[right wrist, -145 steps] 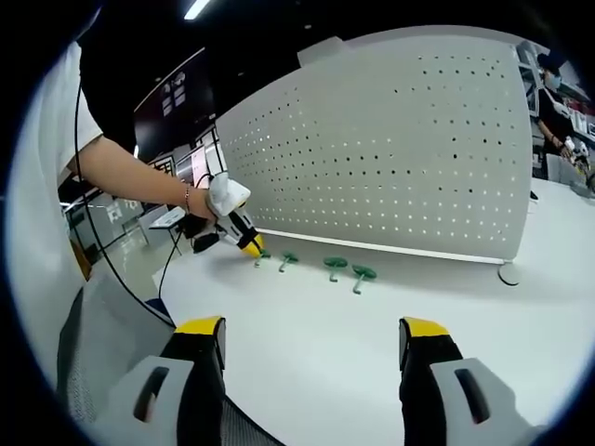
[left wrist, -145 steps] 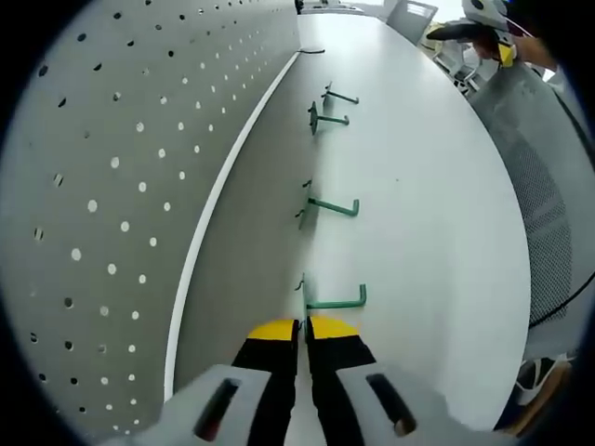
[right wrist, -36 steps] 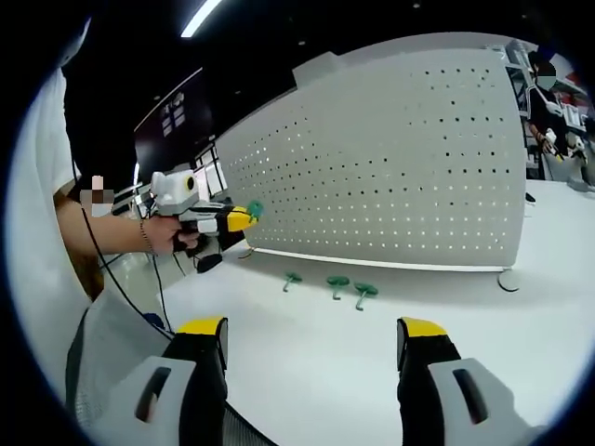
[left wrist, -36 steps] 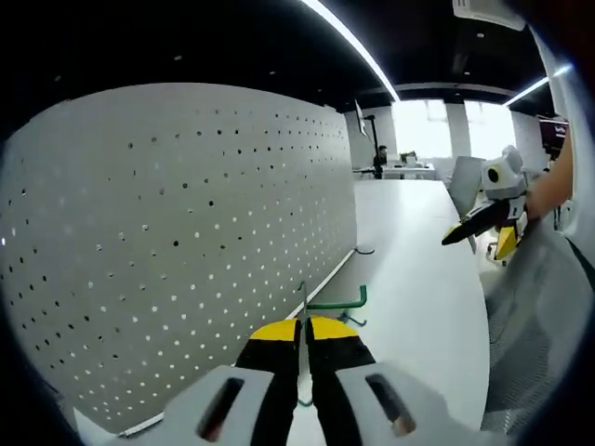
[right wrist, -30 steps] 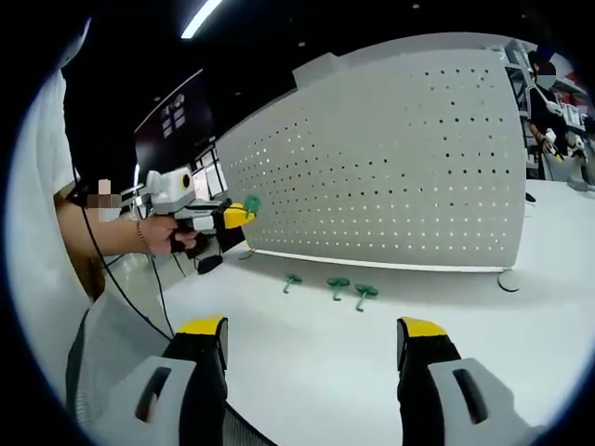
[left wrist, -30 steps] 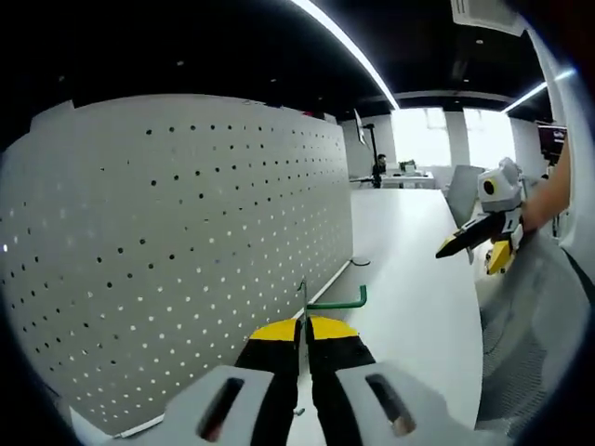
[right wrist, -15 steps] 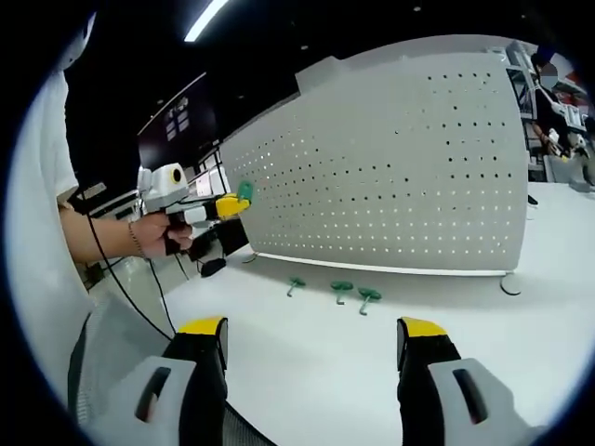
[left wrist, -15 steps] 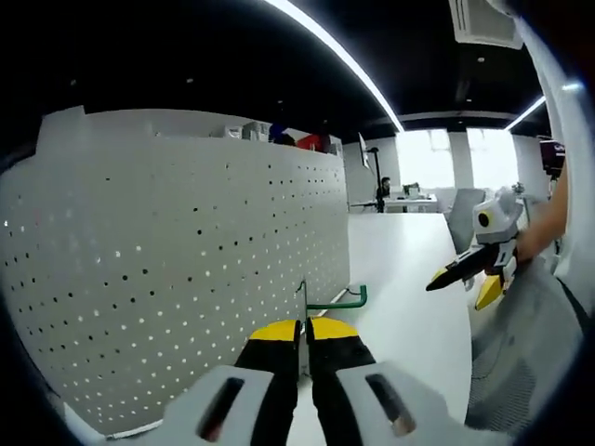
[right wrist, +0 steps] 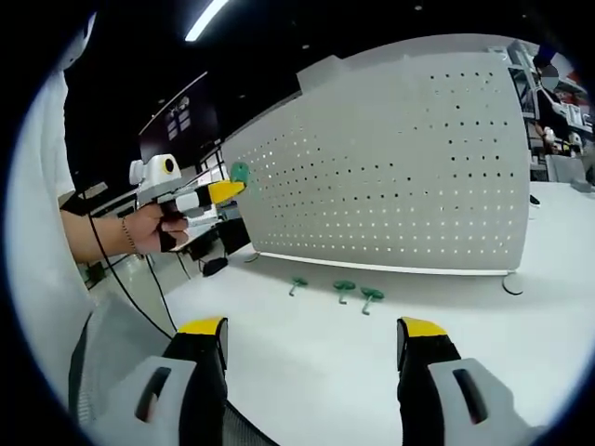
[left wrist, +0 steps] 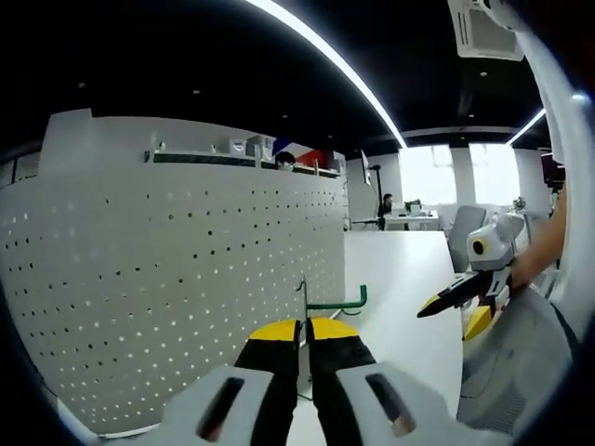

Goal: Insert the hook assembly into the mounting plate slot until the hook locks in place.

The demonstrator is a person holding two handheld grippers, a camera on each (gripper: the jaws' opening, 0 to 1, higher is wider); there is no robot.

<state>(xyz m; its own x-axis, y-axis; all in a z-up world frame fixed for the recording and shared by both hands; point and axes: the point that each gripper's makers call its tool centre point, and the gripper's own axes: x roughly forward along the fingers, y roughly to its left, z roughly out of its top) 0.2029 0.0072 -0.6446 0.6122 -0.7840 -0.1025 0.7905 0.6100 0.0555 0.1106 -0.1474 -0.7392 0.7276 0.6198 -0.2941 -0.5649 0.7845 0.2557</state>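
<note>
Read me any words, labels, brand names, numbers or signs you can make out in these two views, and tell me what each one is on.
None can be read.
Dark wall panel behind the person's hand: pale marks, too small and blurred to read.
White perforated pegboard panel: holes, no print.
Green metal hook shut in the left gripper: no markings.
Open right gripper: plain yellow tips.

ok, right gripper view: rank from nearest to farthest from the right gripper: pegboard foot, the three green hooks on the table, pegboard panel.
1. three green hooks, on the white table ahead of the right gripper, slightly left of centre.
2. pegboard foot and pegboard panel: too close to call; the foot sits at the panel's lower right corner, both behind the hooks.
</note>
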